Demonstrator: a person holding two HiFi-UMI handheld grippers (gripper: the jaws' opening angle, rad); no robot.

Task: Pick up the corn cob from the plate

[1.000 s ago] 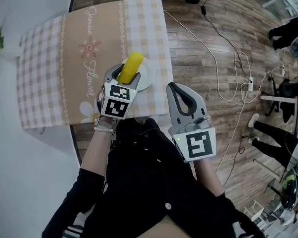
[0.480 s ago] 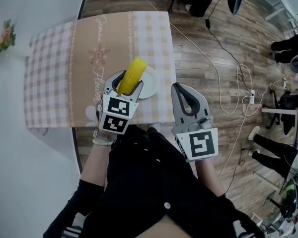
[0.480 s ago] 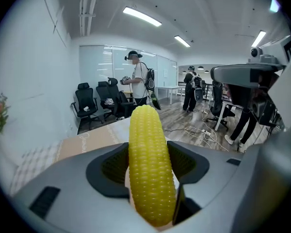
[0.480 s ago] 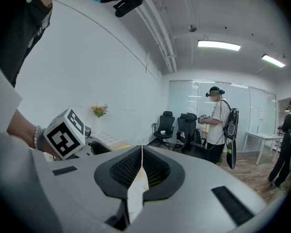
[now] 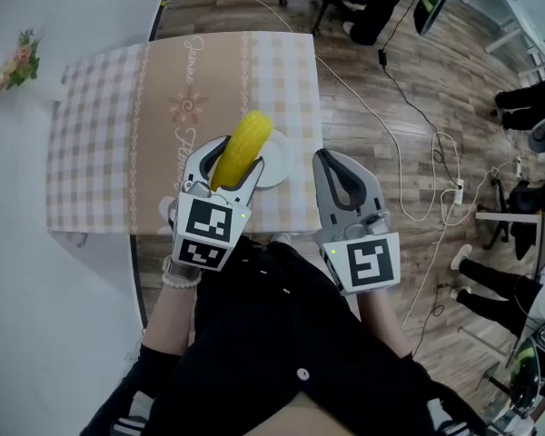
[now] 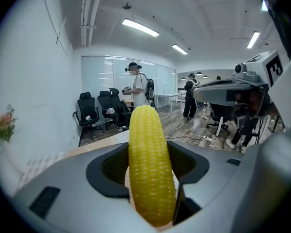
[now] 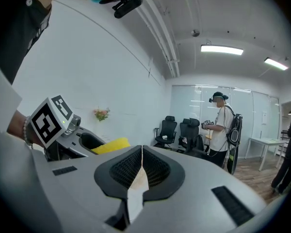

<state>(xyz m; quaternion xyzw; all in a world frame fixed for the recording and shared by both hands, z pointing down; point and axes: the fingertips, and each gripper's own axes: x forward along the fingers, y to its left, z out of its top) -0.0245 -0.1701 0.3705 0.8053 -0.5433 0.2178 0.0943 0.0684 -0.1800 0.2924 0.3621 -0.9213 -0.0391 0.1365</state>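
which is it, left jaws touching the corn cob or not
Touching. The left gripper view shows the jaws of the left gripper clamped on both sides of the corn cob.

White plate (image 5: pixel 275 168) on cloth-covered table (image 5: pixel 100 153)

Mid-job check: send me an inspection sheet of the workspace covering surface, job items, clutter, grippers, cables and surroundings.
Surface: table under a checked cloth with a tan printed band.
Job's things: corn cob clamped in the left gripper, tip pointing away; white plate on the cloth beneath, near the table's edge.
Clutter: nothing seen.
Grippers: left shut on the corn cob; right gripper jaws together, empty, held off the table's edge.
Cables: white cable and power strip on the wood floor.
Surroundings: office chairs, people standing, flowers by the wall.
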